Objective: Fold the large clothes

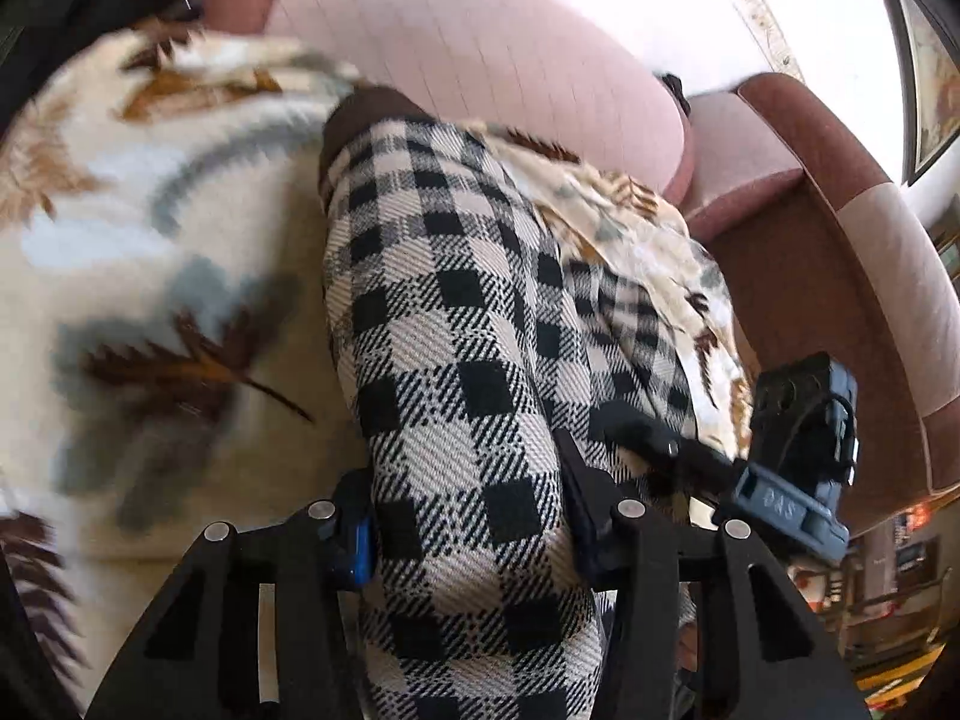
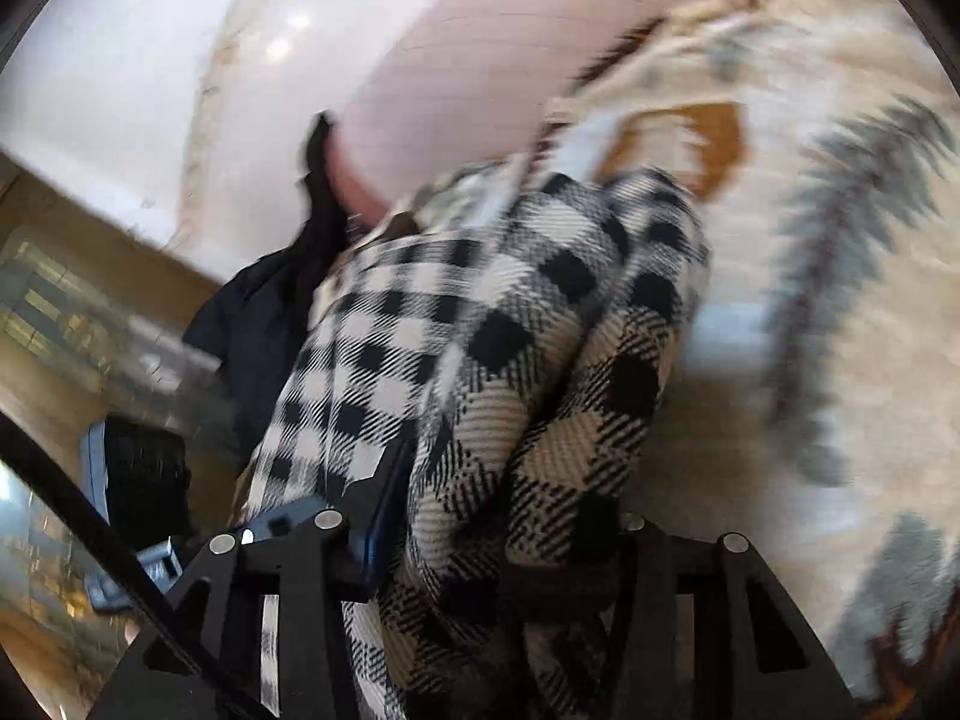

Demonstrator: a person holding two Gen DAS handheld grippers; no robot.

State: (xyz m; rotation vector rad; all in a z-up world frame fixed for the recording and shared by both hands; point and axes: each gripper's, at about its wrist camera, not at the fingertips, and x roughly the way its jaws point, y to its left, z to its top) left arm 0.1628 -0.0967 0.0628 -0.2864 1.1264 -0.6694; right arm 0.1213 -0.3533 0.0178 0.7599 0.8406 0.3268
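- Sofa [image 1: 798,276]: pink cushions, covered by a leaf-print throw [image 1: 150,228].
- Garment [image 1: 456,324]: checked woven cloth, bunched, draped over the throw and lifted at the near end. Judged thick, soft, limp and fairly heavy; likely to sag between holds. Grip at edges or corners, not mid-panel.
- Left gripper [image 1: 465,516]: fingers clamped on a garment fold.
- Right gripper [image 2: 498,516]: fingers clamped on a bunched fold.
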